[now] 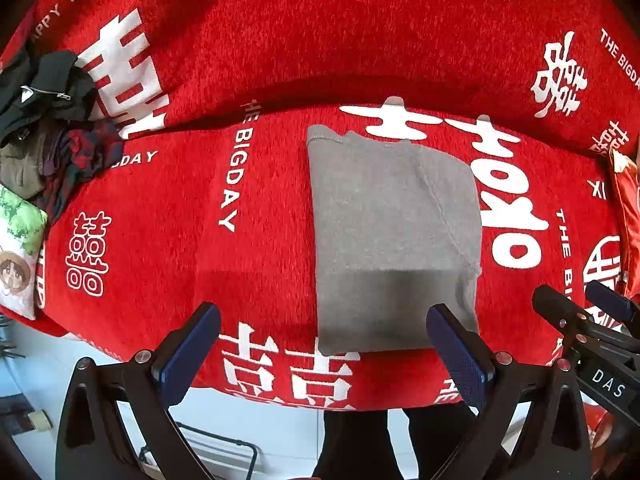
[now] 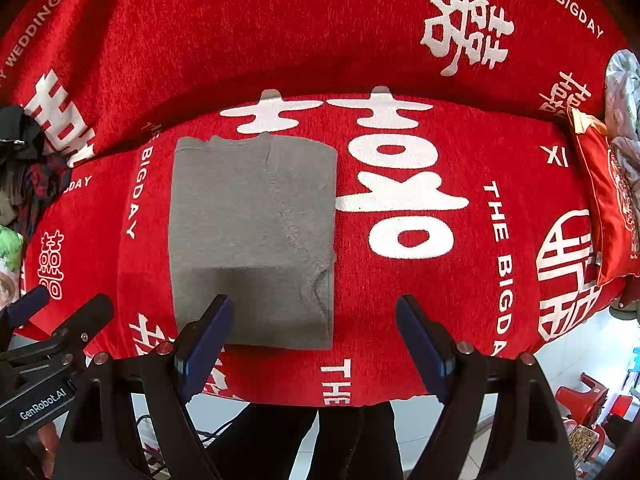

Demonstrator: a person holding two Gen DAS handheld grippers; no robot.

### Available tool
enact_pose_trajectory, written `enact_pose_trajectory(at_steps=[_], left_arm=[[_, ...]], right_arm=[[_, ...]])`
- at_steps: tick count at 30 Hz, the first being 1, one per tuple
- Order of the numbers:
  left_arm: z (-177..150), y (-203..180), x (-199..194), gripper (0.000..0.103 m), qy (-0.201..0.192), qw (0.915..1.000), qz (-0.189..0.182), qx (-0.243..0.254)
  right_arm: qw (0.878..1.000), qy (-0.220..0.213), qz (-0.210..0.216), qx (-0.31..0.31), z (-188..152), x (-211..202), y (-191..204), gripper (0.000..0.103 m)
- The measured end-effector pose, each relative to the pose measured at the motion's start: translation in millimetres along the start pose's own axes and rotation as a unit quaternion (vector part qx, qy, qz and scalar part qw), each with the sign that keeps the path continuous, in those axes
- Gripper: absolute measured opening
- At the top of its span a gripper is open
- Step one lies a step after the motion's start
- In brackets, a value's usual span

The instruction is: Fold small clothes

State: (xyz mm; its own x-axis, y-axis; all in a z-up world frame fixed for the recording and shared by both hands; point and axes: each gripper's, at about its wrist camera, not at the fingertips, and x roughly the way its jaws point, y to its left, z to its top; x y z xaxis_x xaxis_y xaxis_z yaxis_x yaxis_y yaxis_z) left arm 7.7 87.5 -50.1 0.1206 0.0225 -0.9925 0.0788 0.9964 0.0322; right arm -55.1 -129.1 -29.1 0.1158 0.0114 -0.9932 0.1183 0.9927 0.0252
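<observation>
Both the left tongs (image 1: 324,344) and right tongs (image 2: 314,338) hang spread wide, gripping nothing, above the near edge of the folded grey garment (image 2: 252,236) lying flat on the red blanket (image 2: 400,300).

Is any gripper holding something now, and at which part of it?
Nothing is held. The left gripper and the right gripper are both open above the folded grey garment, which lies flat on the red blanket.
</observation>
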Motion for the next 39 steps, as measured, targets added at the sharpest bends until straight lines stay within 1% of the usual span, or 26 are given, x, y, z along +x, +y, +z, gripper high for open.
enact_pose_trajectory(at_steps=[39], left_arm=[[-0.5,-0.5,4.2,0.103,0.003,0.9999,0.005,0.014]], right_arm=[[1.0,0.002,0.002,-0.001,-0.4,2.7,1.4,0.085]])
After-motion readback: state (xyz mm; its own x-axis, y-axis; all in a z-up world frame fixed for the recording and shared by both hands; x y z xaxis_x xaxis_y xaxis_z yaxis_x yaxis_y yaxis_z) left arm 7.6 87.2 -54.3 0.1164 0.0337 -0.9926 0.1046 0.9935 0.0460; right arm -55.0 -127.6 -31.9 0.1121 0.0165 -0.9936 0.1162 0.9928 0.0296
